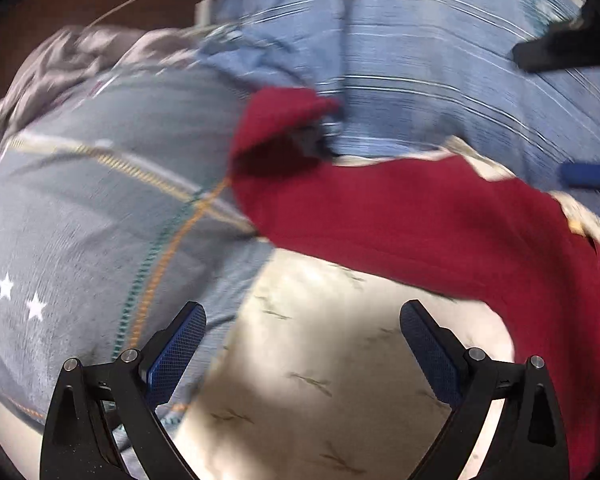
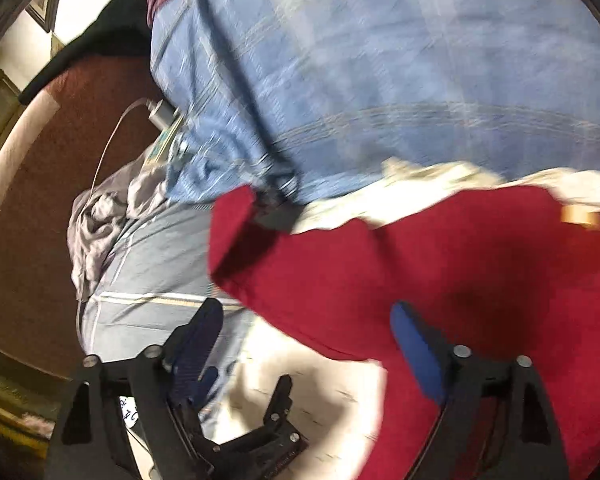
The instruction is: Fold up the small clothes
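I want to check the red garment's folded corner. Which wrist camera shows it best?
The right wrist view: the red garment fills the middle, its corner flap turned up and fairly sharp. The left wrist view shows the same flap, smaller and more blurred.

Dark red knit garment (image 1: 440, 232), soft and matte, spread loosely and unfolded. Lies across a cream sheet printed with small dark sprigs (image 1: 320, 360), covering its far side and leaving its near part bare. One narrow end, perhaps a sleeve, though blur hides the detail (image 1: 276, 120), reaches past the sheet's far left edge, doubled over on itself into a raised hump. Far edge of the red cloth wavy, a pale strip of cream fabric showing just beyond it. In the right wrist view (image 2: 440, 272), same cloth lumpy, with a small tan tag (image 2: 580, 216) near its far right edge. Both views smeared by motion.
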